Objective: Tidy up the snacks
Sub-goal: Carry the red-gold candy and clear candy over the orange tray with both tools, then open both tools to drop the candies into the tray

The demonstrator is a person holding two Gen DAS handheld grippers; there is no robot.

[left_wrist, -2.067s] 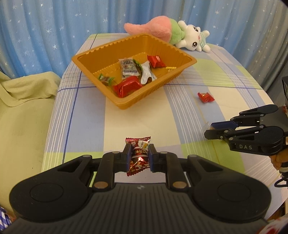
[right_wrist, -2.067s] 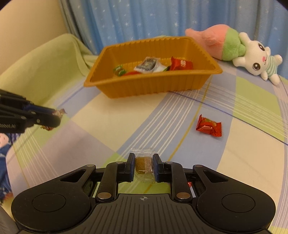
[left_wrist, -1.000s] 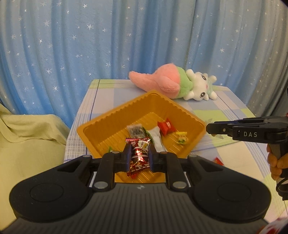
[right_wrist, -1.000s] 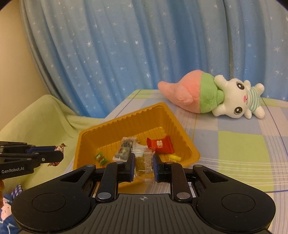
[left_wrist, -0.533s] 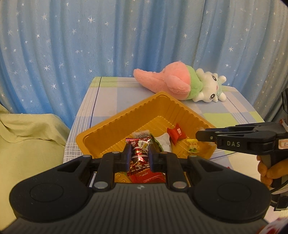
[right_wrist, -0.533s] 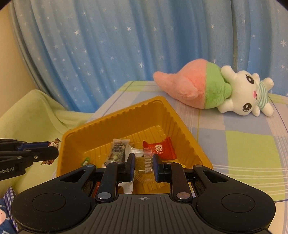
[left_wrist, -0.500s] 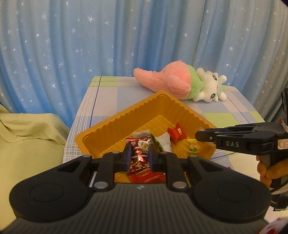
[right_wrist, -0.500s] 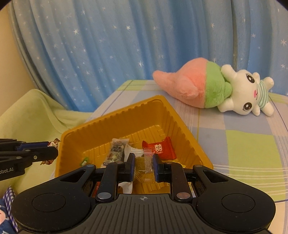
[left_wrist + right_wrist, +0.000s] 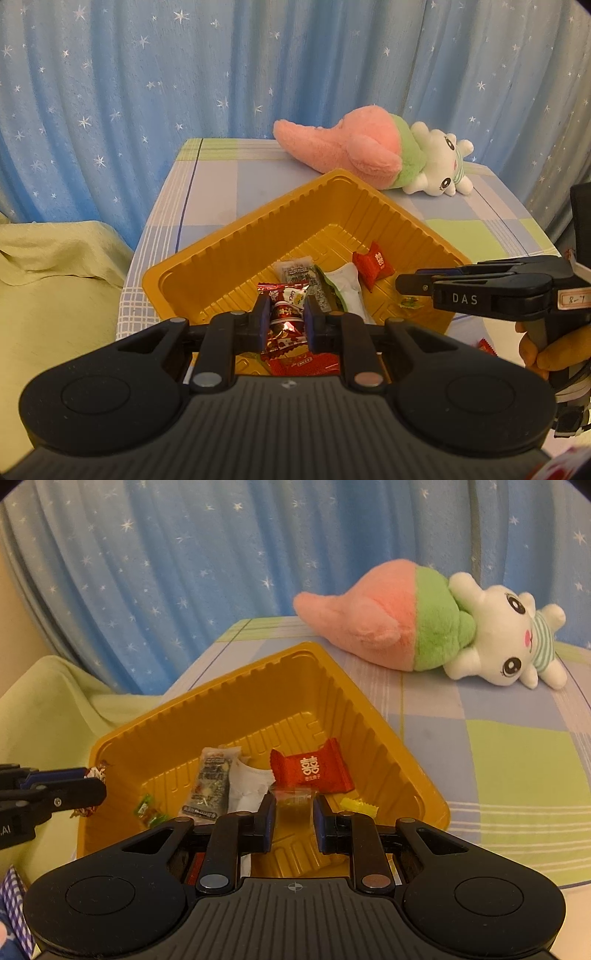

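An orange tray [image 9: 229, 254] [image 9: 369, 716] sits on the checked table and holds several wrapped snacks. My left gripper [image 9: 286, 317] is shut on a red candy packet [image 9: 284, 314] above the tray's near side. My right gripper [image 9: 294, 812] is open over the tray. A clear packet with a brown sweet [image 9: 293, 797] sits between its parted fingers, loose. In the left wrist view the right gripper [image 9: 400, 288] reaches in from the right over the tray. In the right wrist view the left gripper [image 9: 99, 790] shows at the left with the red packet [image 9: 96, 774].
A pink, green and white plush toy [image 9: 369, 158] [image 9: 424, 627] lies behind the tray. A red candy [image 9: 485, 346] lies on the table right of the tray. A yellow-green cloth [image 9: 48, 280] lies to the left. A blue starry curtain hangs behind.
Both grippers moved closer over the tray. My right gripper's fingers have parted and let go of the clear packet. My left gripper still holds the red packet.
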